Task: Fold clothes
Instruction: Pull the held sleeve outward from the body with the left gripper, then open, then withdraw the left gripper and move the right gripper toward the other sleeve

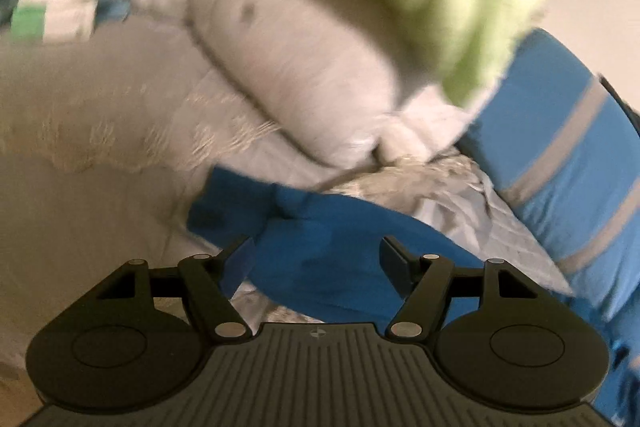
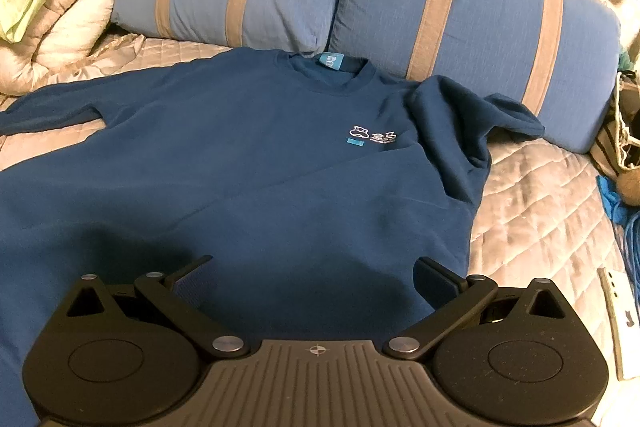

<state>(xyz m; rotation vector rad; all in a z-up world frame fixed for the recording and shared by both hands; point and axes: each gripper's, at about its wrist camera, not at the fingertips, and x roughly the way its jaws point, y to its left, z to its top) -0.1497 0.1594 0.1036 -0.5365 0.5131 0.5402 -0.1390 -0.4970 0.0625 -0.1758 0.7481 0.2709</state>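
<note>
Ahead of the right gripper (image 2: 314, 269), a dark blue sweatshirt (image 2: 248, 163) lies front-up on the quilted bed (image 2: 532, 195), collar toward two striped blue pillows (image 2: 472, 7). Jaws spread wide, holding nothing. The left gripper (image 1: 318, 253), jaws apart and empty, hovers above a sleeve (image 1: 320, 227); a grey comforter (image 1: 304, 67) lies beyond.
</note>
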